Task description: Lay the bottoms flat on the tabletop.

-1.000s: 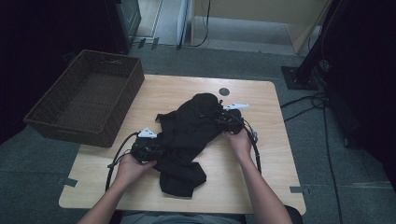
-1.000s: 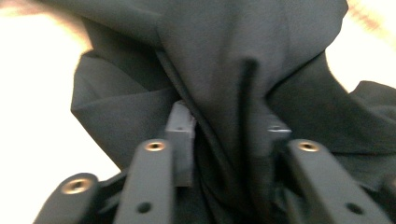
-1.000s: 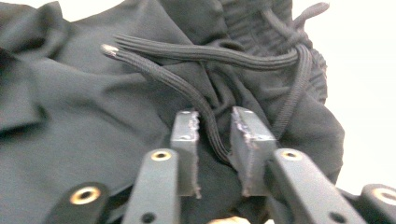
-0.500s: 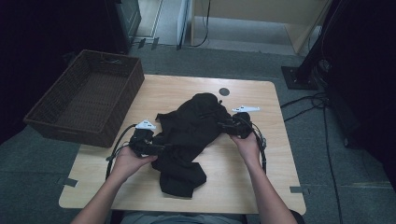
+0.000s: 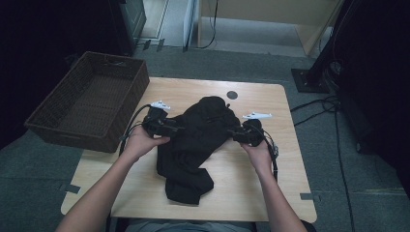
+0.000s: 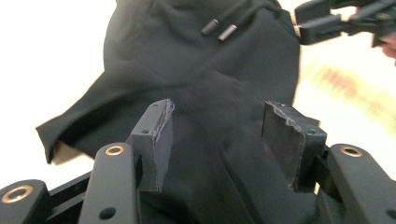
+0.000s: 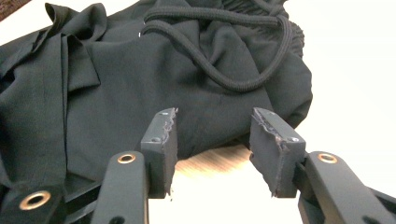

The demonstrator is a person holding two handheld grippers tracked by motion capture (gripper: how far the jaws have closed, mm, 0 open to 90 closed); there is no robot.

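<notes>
- Two grippers, one in each of my hands, face each other across a crumpled black garment (image 5: 196,140) at the middle of the table (image 5: 261,193).
- My left gripper (image 6: 217,140): its jaws have just been opening and now stand apart; black cloth lies between and under the pads, which do not press on it.
- My right gripper (image 7: 212,149): its jaws have likewise just been opening and stand apart; the garment's edge lies just past the tips, with bare table wood showing between the pads.
- In the high view my left gripper (image 5: 164,126) sits at the garment's left edge and my right gripper (image 5: 241,134) at its right edge.
- Garment detail: a thick black drawstring (image 7: 233,74) loops over the bunched waistband; two cord ends with metal tips (image 6: 219,29) lie on the cloth.
- Container: a dark wicker basket (image 5: 36,121) stands at the table's far left corner, partly overhanging it, with nothing in it.
- Surroundings: a small dark round spot (image 5: 232,95) on the tabletop beyond the garment; cables (image 5: 333,104) on the floor to the right.
</notes>
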